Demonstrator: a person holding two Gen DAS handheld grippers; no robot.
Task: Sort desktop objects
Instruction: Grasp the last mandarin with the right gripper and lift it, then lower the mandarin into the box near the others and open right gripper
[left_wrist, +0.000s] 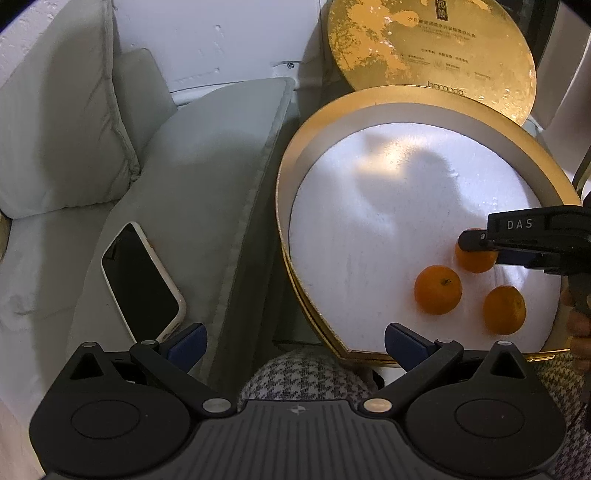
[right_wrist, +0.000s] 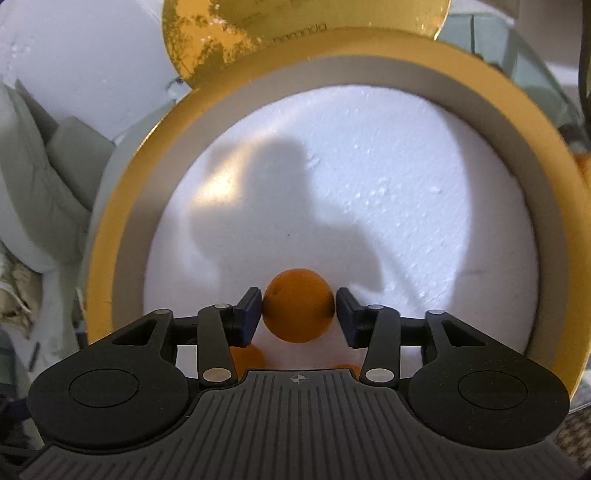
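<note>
The left gripper (left_wrist: 293, 345) hangs with its jaws spread wide and empty above a houndstooth fabric (left_wrist: 303, 373), just short of the near edge of a round gold box (left_wrist: 291, 155). Inside, on the white foam floor, three oranges cluster at the near right: one (left_wrist: 438, 290) to the left, one (left_wrist: 504, 309) to the right, and a third (right_wrist: 298, 306) sitting between the fingers of the right gripper (right_wrist: 298, 315), left pad touching, right pad just beside it. Left of the box, a smartphone (left_wrist: 142, 282) lies dark on a grey cushion (left_wrist: 207, 177). Beyond the box, its gold lid (left_wrist: 432, 48) leans upright.
</note>
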